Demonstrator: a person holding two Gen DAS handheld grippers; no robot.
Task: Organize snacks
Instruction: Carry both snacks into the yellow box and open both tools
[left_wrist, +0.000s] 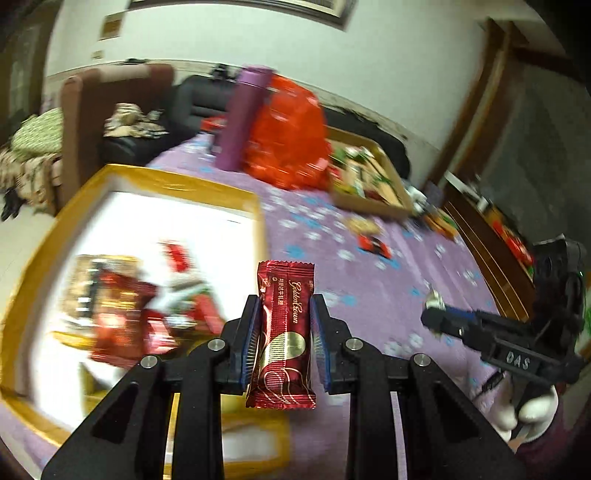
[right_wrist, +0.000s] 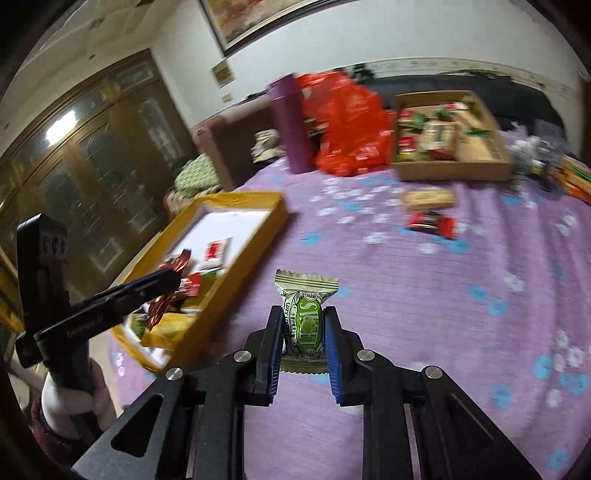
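On the purple flowered tabletop (right_wrist: 424, 295), the gold-rimmed box (right_wrist: 258, 236) with a white floor serves as landmark: it sits at the near left edge, with wrapped snacks (left_wrist: 122, 310) piled inside, blurred in the left wrist view. Well beyond it stand a purple flask (right_wrist: 290, 125) and, touching that, a crumpled red plastic bag (right_wrist: 351, 125); farther right of those lies a brown cardboard tray (right_wrist: 454, 166) full of mixed packets. Between the tray and the gold box, two loose snacks lie on the cloth: a tan one (right_wrist: 428, 198) and a red-and-black one (right_wrist: 430, 223). Only the right wrist view shows the dark wooden glass-front cabinet (right_wrist: 85, 166) behind the box; only the left wrist view shows the box's snacks from above. The left gripper (left_wrist: 284, 325) is clamped on a dark red Golden Crown bar (left_wrist: 282, 332), held upright just beside the box's right wall. The right gripper (right_wrist: 304, 332) grasps a green-labelled sweet (right_wrist: 306, 321), upright, to the right of the box above bare cloth.
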